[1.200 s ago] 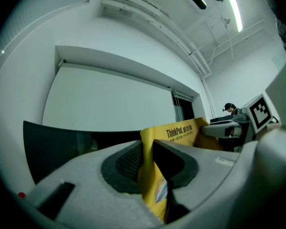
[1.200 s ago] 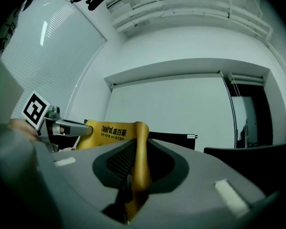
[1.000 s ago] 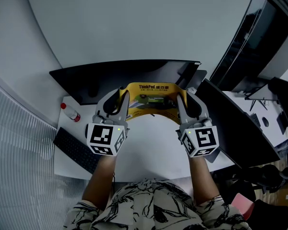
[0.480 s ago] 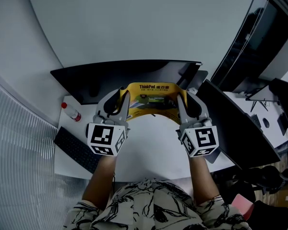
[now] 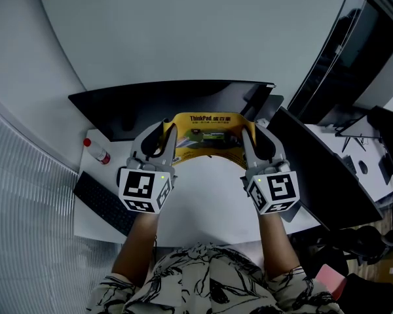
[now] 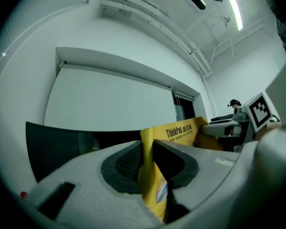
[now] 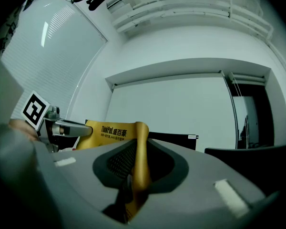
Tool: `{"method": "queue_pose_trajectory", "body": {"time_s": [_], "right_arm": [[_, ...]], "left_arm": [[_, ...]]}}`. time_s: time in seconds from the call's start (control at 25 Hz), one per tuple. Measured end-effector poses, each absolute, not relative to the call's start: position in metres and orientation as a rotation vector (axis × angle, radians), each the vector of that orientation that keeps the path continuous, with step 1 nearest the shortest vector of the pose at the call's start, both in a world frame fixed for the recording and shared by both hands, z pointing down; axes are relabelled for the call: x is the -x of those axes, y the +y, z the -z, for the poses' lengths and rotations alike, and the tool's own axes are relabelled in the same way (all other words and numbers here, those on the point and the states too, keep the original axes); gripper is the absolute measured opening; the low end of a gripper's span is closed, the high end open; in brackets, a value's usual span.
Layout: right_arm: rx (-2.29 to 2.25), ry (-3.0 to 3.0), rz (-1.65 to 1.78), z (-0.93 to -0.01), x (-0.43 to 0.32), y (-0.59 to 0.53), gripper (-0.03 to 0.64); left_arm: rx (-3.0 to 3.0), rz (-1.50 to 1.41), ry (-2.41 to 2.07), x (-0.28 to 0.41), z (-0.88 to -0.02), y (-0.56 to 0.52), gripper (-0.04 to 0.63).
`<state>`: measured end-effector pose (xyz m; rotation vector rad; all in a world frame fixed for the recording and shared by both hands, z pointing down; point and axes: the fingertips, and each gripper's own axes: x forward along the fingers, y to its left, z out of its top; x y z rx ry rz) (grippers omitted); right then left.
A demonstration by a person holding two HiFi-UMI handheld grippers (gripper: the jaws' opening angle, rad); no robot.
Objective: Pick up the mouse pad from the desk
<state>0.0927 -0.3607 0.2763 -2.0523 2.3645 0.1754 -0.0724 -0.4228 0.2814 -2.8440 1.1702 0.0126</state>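
**Asker:** Where is the mouse pad?

**Describer:** The mouse pad is yellow, with "ThinkPad" printed along its top. It is held up over the far middle of the white bench, stretched between two claws. Its printed face tilts up towards the head camera. I cannot tell whether its lower edge touches the bench.

**Asker:** How is it held?

**Describer:** The left claw pinches the pad's left edge. Its own view shows the yellow sheet standing on edge between the two dark jaws, pressed from both sides. The right claw pinches the right edge the same way. Both claws point level, away from the person.

**Asker:** What lies around it?

**Describer:** Just behind the pad, a wide dark monitor runs along the bench's far edge. A small bottle with a red cap sits near the far left corner. A black keyboard lies slantwise by the left edge. A second monitor stands at the right edge. The person's patterned shirt shows at the near edge.
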Motion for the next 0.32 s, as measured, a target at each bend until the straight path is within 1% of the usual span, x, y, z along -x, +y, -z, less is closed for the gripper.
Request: {"method": "queue_pose_trajectory", "body": {"time_s": [0.32], "right_arm": [[2.051,2.365,-0.176,-0.2744,-0.0907,-0.3613,0.071]], "left_arm": [[2.845,-0.017,1.174,0.0739,-0.2807,-0.4233,0.080]]}}
